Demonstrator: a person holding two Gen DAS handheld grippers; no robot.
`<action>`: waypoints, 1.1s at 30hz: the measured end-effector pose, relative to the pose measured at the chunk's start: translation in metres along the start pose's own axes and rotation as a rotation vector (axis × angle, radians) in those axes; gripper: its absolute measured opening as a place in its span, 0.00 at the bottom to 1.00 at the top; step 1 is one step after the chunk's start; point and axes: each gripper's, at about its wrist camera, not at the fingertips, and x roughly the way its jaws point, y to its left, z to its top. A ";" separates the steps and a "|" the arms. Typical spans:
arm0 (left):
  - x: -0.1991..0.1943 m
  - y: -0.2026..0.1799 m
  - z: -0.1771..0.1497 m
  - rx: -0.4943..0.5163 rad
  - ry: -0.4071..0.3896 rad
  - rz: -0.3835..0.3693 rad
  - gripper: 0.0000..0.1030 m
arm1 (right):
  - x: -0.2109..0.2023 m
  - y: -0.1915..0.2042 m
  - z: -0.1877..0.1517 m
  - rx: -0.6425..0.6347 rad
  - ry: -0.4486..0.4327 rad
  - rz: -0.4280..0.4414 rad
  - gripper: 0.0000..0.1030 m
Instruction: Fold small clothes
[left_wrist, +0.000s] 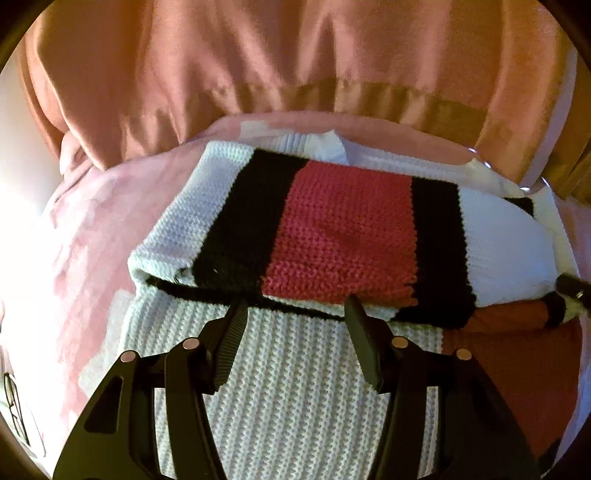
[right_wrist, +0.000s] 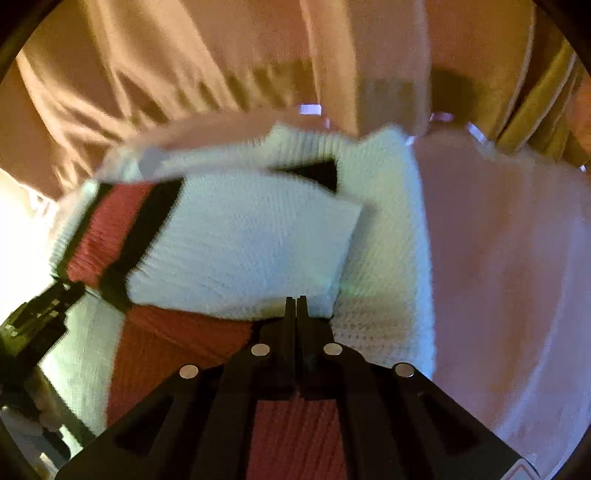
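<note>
Left gripper (left_wrist: 295, 314) fingers apart at the sweater (left_wrist: 343, 229) fold edge; right gripper (right_wrist: 296, 306) fingers together. Soft, light knit probably sags; pinch doubled edges.

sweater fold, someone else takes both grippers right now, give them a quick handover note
Left gripper: open, jaws either side of the folded-over edge, not pinching.
Right gripper: shut at the white edge of the folded flap; whether it pinches any knit can't be told.
Knit sweater, white with black and red stripes, lies on the pink cloth in front of the person.
Done: one part folded over the body.
Left: likely finish the remaining folds, flatten.
</note>
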 end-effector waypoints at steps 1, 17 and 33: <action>-0.003 0.002 0.001 -0.001 -0.007 -0.001 0.63 | -0.010 -0.002 0.000 0.003 -0.018 -0.005 0.01; 0.020 0.122 0.033 -0.288 -0.013 -0.048 0.88 | 0.013 -0.090 -0.004 0.253 0.039 0.057 0.47; 0.060 0.108 0.026 -0.288 0.078 -0.003 0.30 | 0.022 -0.076 -0.001 0.197 0.026 -0.004 0.15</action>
